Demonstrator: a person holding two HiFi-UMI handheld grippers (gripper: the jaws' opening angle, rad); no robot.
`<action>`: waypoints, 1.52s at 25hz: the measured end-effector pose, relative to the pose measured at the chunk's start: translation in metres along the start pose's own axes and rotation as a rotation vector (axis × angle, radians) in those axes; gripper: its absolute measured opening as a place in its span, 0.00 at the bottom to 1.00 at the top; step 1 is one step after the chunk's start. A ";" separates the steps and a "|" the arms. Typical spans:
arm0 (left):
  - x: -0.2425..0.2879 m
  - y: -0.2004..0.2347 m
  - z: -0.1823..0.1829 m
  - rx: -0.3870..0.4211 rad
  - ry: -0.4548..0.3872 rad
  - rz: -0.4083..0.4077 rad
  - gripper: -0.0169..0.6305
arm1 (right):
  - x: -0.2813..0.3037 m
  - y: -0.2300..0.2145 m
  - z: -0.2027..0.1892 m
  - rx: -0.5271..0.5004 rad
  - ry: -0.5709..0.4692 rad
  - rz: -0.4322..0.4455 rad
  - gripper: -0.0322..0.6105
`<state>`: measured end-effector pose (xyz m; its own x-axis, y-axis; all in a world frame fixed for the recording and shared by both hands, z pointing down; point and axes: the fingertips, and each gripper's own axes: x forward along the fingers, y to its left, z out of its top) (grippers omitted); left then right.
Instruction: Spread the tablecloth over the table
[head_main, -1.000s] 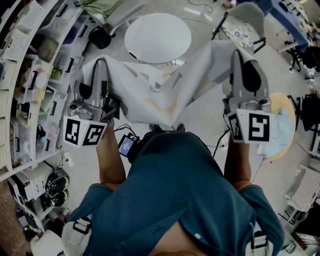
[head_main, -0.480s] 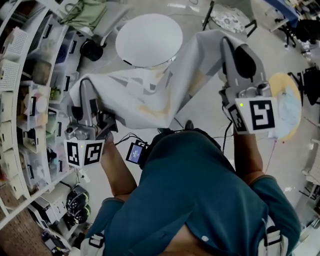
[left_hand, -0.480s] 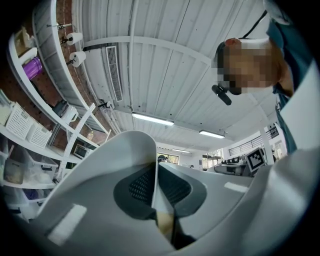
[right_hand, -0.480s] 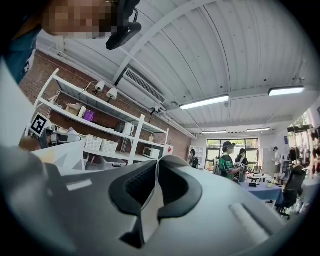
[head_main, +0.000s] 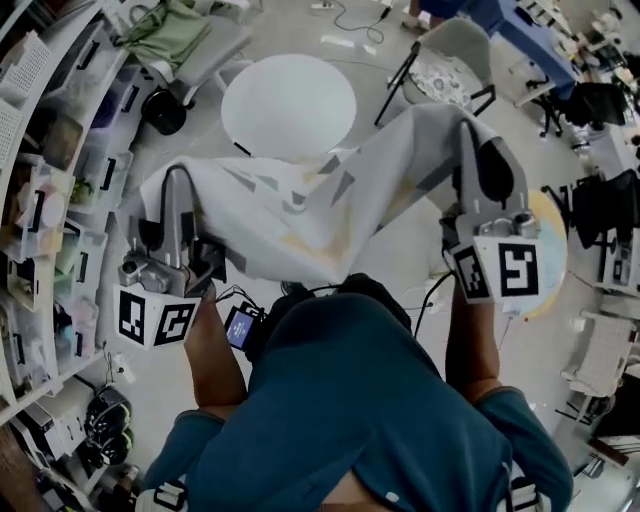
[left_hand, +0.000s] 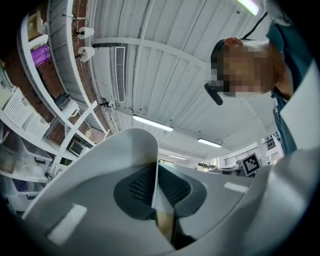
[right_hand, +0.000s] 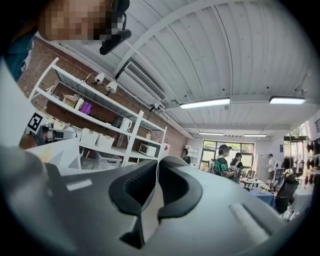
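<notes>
— Where is the tablecloth (head_main: 300, 215) hanging?
— It is sagging in the air in front of the person, stretched between both grippers. Its far side is reaching the near edge of the round white table (head_main: 288, 105), which is standing bare.
— And what are the jaws doing?
— The left gripper (head_main: 178, 185) is pinching one end of the cloth, its pads pressing together on a thin fold. The right gripper (head_main: 470, 130) is clamping the opposite end the same way.
</notes>
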<state>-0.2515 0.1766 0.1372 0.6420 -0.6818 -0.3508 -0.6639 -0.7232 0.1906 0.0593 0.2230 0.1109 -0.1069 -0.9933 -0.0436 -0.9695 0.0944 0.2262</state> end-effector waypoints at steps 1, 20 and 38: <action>0.000 0.008 0.001 -0.003 -0.002 -0.002 0.04 | 0.006 0.004 0.002 -0.005 -0.004 -0.003 0.08; 0.068 0.017 -0.016 0.074 0.027 0.111 0.04 | 0.089 -0.056 -0.028 0.089 -0.062 0.113 0.08; 0.136 -0.005 -0.066 0.146 0.054 0.281 0.04 | 0.164 -0.134 -0.075 0.164 -0.114 0.284 0.08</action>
<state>-0.1353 0.0800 0.1491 0.4427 -0.8600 -0.2536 -0.8634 -0.4852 0.1383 0.1884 0.0429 0.1463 -0.3930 -0.9126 -0.1123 -0.9189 0.3852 0.0856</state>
